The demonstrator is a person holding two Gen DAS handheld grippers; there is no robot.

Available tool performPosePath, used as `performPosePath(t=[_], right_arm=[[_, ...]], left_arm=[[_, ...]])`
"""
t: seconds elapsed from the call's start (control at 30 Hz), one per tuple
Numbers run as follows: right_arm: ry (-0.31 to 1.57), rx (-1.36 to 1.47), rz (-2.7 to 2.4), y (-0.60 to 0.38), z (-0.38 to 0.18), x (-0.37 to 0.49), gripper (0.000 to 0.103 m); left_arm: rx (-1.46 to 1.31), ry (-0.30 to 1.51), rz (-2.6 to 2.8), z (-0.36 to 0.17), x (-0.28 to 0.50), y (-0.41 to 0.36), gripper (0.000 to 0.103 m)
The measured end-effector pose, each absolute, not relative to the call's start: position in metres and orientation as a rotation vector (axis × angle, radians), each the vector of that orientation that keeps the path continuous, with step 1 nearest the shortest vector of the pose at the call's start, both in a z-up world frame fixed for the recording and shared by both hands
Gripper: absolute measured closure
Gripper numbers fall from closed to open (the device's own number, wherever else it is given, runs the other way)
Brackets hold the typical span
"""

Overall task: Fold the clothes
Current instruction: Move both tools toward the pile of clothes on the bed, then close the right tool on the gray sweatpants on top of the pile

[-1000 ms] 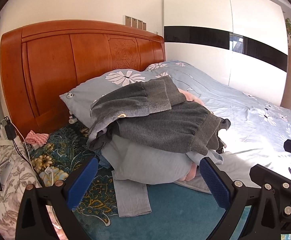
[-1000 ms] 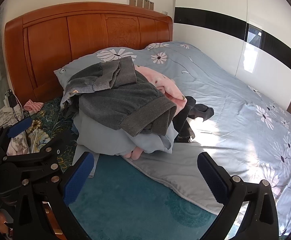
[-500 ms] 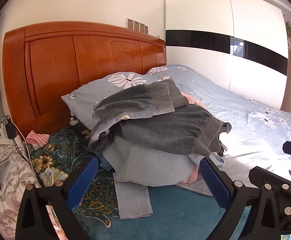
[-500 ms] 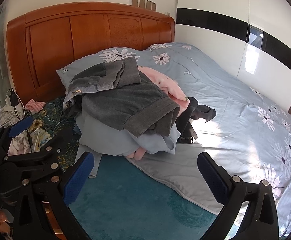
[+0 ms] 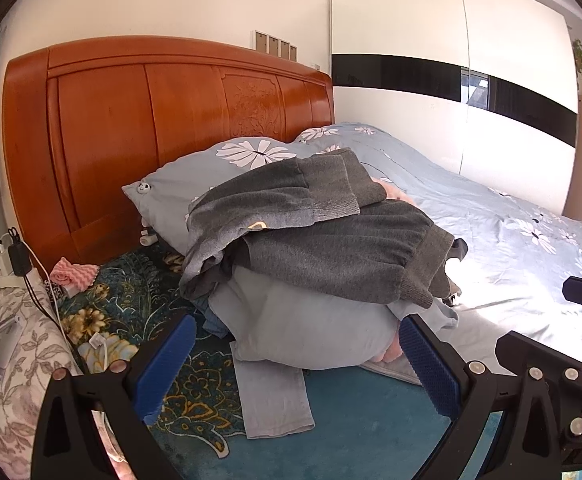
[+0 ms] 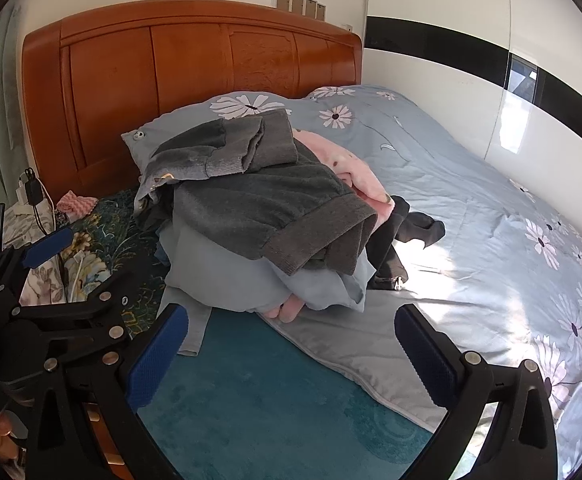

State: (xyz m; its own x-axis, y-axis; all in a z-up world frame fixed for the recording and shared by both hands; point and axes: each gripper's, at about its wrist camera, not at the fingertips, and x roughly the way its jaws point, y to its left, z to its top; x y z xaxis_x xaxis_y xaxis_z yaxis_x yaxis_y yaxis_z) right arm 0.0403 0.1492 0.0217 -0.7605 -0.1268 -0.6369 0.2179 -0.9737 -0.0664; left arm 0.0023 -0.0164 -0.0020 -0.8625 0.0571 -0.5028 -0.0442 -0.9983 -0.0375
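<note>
A pile of clothes lies on the bed. A dark grey knit sweater [image 5: 331, 240] [image 6: 259, 200] is on top. Under it is a light blue-grey garment [image 5: 303, 320] [image 6: 219, 272], with one strip hanging onto the teal sheet. A pink garment [image 6: 355, 168] and a black one [image 6: 407, 228] lie at the pile's right. My left gripper [image 5: 295, 364] is open and empty just in front of the pile. My right gripper [image 6: 291, 352] is open and empty, over the teal sheet in front of the pile.
An orange wooden headboard [image 5: 151, 128] stands behind the pile. A flowered blue pillow [image 5: 195, 184] and a blue flowered quilt [image 6: 511, 232] cover the bed. A nightstand at left holds a charger and cables [image 5: 15, 256]. A white wardrobe [image 5: 471, 80] stands at the right.
Both views have shifted down a little, so the pile sits slightly lower in the frames. Both grippers stay open and empty.
</note>
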Motion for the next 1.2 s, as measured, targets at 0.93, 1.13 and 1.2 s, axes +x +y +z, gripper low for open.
performPosePath(t=[0.93,1.13,1.2], right_arm=[[0.239,1.038,-2.676,0.083,-0.046,-0.099,0.04],[0.15,0.951,-2.661,0.091,-0.026,-0.089,0.099],[0.116,0.906,-2.673,0.096,-0.011,-0.086,0.1]], left_arm=[[-0.928,-0.294,2.953,-0.069,-0.036,-0.115,0.0],[-0.954,-0.365,2.923,-0.077,-0.04,-0.12,0.0],[-0.96,-0.385,2.913,-0.077,-0.039,-0.12,0.0]])
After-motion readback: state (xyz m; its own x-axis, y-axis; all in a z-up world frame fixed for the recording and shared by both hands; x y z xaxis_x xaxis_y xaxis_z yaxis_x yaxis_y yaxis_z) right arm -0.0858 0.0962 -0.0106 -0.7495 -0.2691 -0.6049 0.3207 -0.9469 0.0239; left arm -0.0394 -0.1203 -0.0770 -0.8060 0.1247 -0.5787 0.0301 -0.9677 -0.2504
